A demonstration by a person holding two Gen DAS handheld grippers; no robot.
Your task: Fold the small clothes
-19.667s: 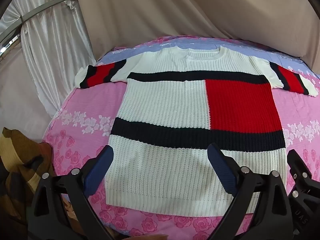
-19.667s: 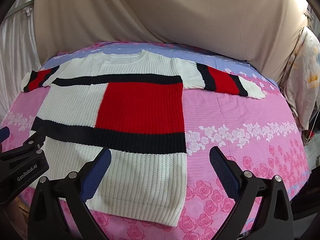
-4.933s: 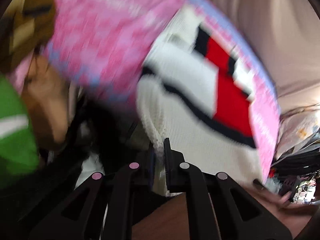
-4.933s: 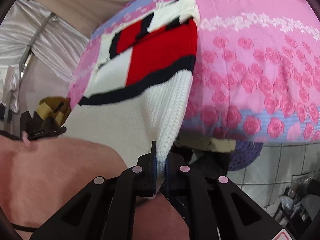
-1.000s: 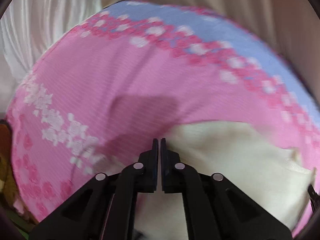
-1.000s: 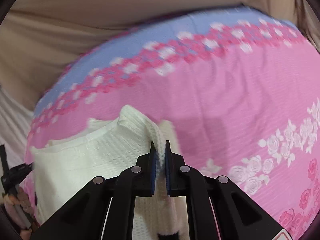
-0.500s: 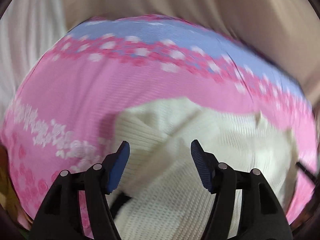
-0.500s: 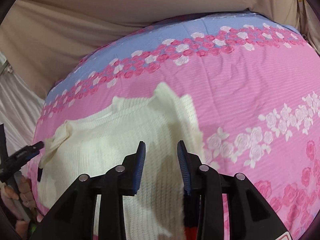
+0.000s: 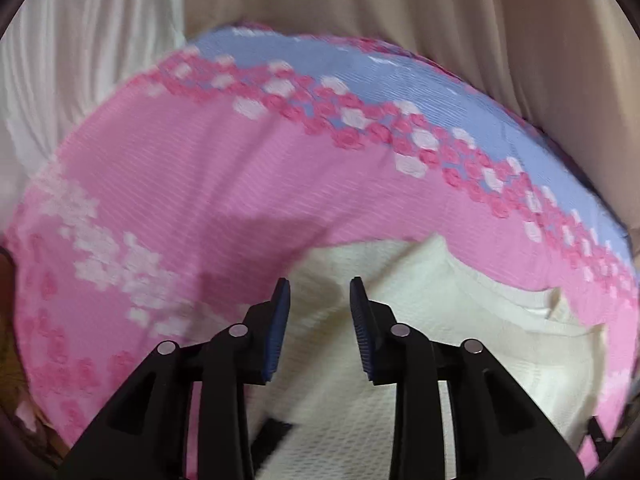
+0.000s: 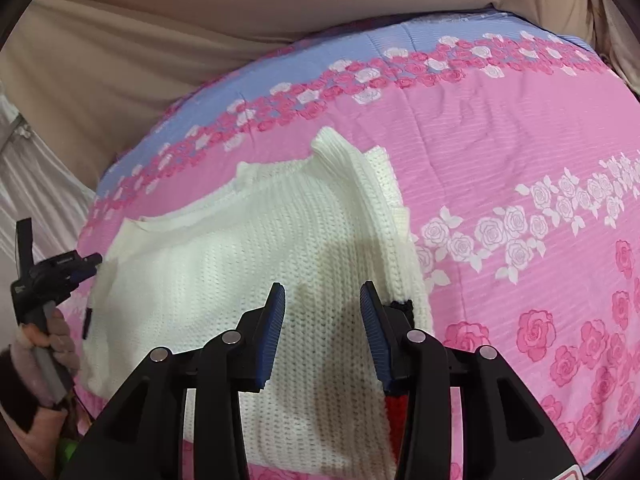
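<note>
The knit sweater lies folded over on the pink floral bed, its white back up, with a bit of red and black showing at its right edge. My right gripper is open and empty just above its right part. My left gripper is open and empty over the sweater's upper left corner. The left gripper also shows in the right wrist view at the sweater's left edge, held by a hand.
Beige drapes hang behind the bed and white curtains at its left. The bed's blue flowered band runs along the far edge. Bare pink sheet lies right of the sweater.
A second ago both grippers were shut on the sweater's folded-over edge. They have opened and let it drop on the bed, and the left jaws have since narrowed somewhat.
</note>
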